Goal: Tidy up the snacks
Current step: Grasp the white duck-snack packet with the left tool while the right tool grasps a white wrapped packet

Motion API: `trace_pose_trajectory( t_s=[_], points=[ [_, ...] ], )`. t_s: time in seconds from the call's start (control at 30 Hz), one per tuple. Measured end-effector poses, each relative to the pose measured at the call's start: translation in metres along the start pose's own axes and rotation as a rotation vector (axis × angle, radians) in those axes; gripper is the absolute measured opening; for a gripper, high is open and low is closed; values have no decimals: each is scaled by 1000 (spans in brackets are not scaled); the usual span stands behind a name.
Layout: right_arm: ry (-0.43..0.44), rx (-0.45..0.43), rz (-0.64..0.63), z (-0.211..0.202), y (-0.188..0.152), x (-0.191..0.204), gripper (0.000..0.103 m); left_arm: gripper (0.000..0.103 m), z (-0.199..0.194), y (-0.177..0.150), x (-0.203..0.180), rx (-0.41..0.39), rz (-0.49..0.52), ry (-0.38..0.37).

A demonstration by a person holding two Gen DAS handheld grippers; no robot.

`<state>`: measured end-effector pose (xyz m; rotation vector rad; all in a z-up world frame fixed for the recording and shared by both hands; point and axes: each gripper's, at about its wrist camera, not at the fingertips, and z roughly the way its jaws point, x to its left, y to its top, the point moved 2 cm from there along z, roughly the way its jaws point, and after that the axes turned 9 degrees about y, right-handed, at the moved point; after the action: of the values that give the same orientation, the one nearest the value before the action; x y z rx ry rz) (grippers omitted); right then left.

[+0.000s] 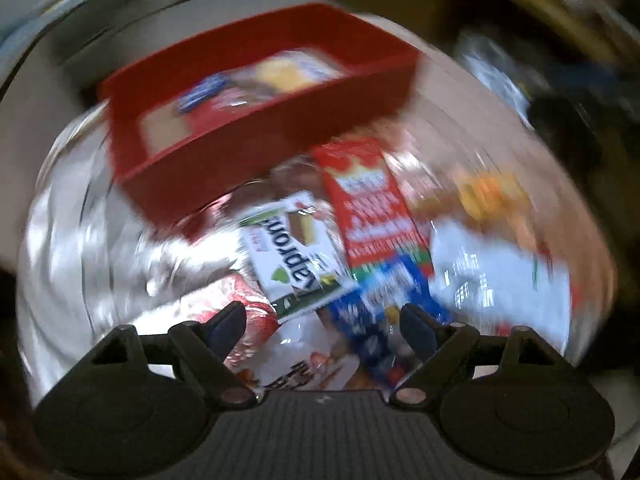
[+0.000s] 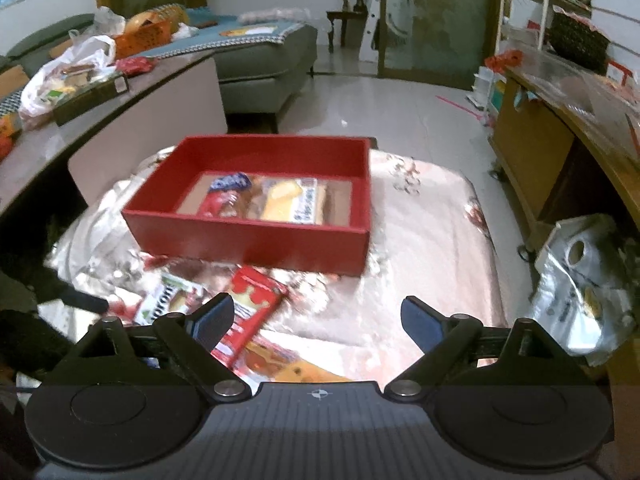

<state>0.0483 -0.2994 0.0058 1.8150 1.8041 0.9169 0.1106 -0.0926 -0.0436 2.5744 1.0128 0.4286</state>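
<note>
The red box (image 2: 248,236) stands on a shiny patterned cloth (image 2: 432,240) and holds a red-and-blue packet (image 2: 224,200) beside a yellow one (image 2: 288,200). Loose snacks lie in front of it: a long red packet (image 2: 256,300), a white-and-green packet (image 2: 164,300) and an orange one (image 2: 280,360). My right gripper (image 2: 318,316) hovers open over the cloth, nothing between its fingers. The left wrist view is blurred. There my left gripper (image 1: 323,320) hangs open above the pile: white-and-green packet (image 1: 296,252), red packet (image 1: 372,208), blue packet (image 1: 372,320). The red box (image 1: 256,152) lies beyond.
A low table (image 2: 100,128) with bags and boxes runs along the left, a grey sofa (image 2: 264,64) behind it. A wooden cabinet (image 2: 532,148) stands at the right, with a silver bag (image 2: 580,292) at its foot. Tiled floor lies beyond the cloth.
</note>
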Motion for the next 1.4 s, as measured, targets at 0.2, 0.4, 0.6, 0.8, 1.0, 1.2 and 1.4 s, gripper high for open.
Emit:
trace_pose_trajectory(
  t_s=[0.2, 0.4, 0.6, 0.8, 1.0, 1.2, 1.4],
  points=[
    [-5, 83, -9, 14, -16, -3, 94, 79, 17, -12, -6, 33, 195, -40],
    [24, 158, -104, 21, -35, 15, 87, 64, 32, -32, -19, 70, 295, -23],
    [38, 277, -201, 27, -71, 35, 52, 49, 28, -31, -9, 87, 174, 28],
    [-1, 291, -272, 39, -73, 51, 75, 49, 3, -22, -2, 17, 58, -3],
    [61, 281, -310, 37, -63, 68, 82, 49, -9, -16, 8, -15, -37, -36],
    [53, 385, -379, 59, -83, 78, 75, 49, -9, -12, 9, -13, -72, -61],
    [97, 394, -239, 59, -78, 59, 48, 49, -10, -12, 9, -19, -86, -66]
  ],
)
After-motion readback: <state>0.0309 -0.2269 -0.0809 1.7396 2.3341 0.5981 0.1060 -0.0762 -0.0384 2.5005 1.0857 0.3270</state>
